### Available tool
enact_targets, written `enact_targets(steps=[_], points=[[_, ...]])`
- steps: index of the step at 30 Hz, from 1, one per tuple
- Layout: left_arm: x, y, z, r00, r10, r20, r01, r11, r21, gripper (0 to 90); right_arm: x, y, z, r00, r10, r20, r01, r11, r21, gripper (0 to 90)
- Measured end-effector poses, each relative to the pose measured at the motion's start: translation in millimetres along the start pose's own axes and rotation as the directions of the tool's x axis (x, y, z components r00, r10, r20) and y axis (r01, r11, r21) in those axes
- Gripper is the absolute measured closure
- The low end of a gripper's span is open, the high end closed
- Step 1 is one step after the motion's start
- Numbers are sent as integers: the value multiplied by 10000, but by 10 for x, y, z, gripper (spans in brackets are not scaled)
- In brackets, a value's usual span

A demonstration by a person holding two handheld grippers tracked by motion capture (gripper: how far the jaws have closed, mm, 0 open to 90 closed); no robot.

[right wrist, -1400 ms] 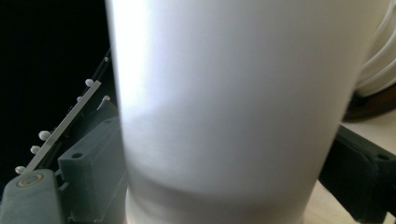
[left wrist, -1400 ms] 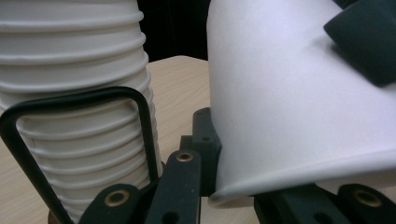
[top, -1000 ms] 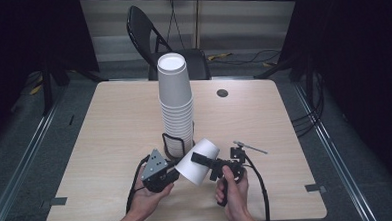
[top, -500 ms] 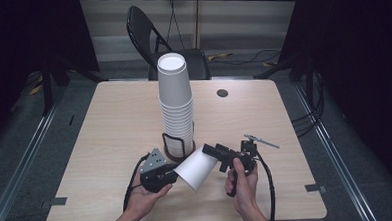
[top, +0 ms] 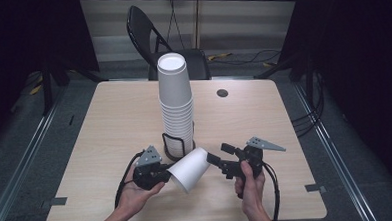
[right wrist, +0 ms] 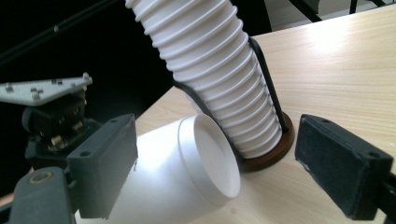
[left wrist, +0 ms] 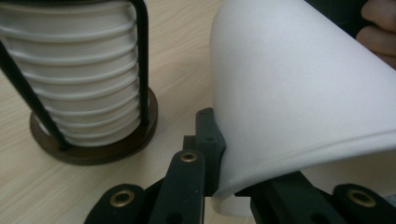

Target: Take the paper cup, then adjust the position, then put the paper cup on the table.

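- The left gripper [top: 167, 173] is clamping the rim of a white paper cup [top: 189, 169], pinching the thin wall between its jaws — the cup is lying on its side, its closed base pointing toward the right gripper [top: 211, 158].
- The right gripper is standing released, jaws wide apart, just off the cup's base and not touching it.
- Beyond the left gripper, just past the held cup, the tall stack of paper cups [top: 175, 104] is sitting upside down in a black wire holder [top: 177, 150] on the surface [top: 109, 119].
- The cup is looking light, thin-walled and easy to crush; a hard squeeze on the open rim would likely buckle it. The stiffer spots are probably the rolled rim and the ringed base — a gentle hold across the base seems safest.
- The cup's mouth is facing away into the left gripper, so its inside is hidden, and the pinch point is partly cut off in the left gripper view.
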State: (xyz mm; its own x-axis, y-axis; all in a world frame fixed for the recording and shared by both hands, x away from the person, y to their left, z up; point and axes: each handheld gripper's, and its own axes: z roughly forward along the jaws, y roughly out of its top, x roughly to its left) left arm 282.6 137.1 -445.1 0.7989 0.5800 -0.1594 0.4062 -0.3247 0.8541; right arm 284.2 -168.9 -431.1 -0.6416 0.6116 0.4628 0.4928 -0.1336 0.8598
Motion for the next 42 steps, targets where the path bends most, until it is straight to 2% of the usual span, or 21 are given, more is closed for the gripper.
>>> enact_targets(steps=[3,4,7,10,13,16,19,23,24,25,28,30,31,33,34,35,37,39,40,41,42], points=[[24,21,-32,10000,53,-14,-53,9999,123,856,4,-18,-11,9981,-551,-276,552,9985,49,133],[26,31,-39,9999,131,-44,-131,9998,160,857,20,-30,-13,9946,-1027,-114,1027,9947,-21,130],[30,69,-73,9997,245,-60,-243,9992,329,857,44,-64,-2,9837,-1798,-74,1799,9837,56,128],[48,82,-88,9999,78,-103,-73,9989,464,857,61,-102,-7,9761,-2173,-102,2174,9760,145,126],[70,87,-95,9999,-67,-126,75,9980,626,857,96,-157,-15,9600,-2799,102,2796,9599,206,125],[86,106,-92,10000,-93,8,92,9956,930,857,129,-205,-12,9496,-3132,124,3124,9489,441,130],[98,118,-80,9999,-77,88,65,9913,1316,857,175,-245,6,9300,-3673,110,3656,9279,735,138],[77,135,-95,9999,-58,118,41,9901,1405,859,243,-284,26,8903,-4540,352,4464,8855,1290,150],[68,141,-95,9999,-100,131,79,9893,1459,859,260,-295,27,8738,-4837,499,4726,8690,1467,150],[64,146,-92,9999,-119,125,99,9887,1499,859,275,-304,28,8637,-5005,592,4858,8581,1662,150],[72,181,-70,9996,-143,258,94,9838,1791,859,285,-323,34,8394,-5408,541,5220,8298,1972,147],[76,214,-40,9985,-171,526,43,9721,2346,859,294,-337,34,8177,-5735,492,5522,8057,2142,147],[69,225,-34,9988,-104,477,-20,9680,2509,860,311,-349,39,8045,-5928,376,5714,7896,2238,147],[58,243,-13,9986,-77,525,-71,9613,2753,860,341,-370,46,7900,-6130,136,5928,7692,2386,147],[57,259,-6,9984,8,564,-177,9537,3002,860,360,-383,50,7749,-6320,80,6115,7528,2438,147],[50,268,6,9988,20,497,-169,9530,3026,860,376,-393,55,7640,-6452,-1,6249,7399,2490,146],[62,298,22,9988,-13,497,-147,9473,3201,861,392,-395,64,7510,-6603,28,6388,7276,2499,145],[71,337,41,9993,15,373,-143,9386,3447,860,407,-387,84,7268,-6869,-65,6652,7014,2558,140],[76,362,56,9988,23,490,-200,9311,3641,860,415,-386,95,7143,-6998,-72,6778,6893,2558,139],[77,376,65,9988,23,491,-203,9292,3691,860,428,-388,108,6930,-7208,-114,6984,6674,2585,137],[74,394,79,9989,8,460,-184,9235,3831,860,437,-389,117,6863,-7271,-186,7046,6583,2650,137]])
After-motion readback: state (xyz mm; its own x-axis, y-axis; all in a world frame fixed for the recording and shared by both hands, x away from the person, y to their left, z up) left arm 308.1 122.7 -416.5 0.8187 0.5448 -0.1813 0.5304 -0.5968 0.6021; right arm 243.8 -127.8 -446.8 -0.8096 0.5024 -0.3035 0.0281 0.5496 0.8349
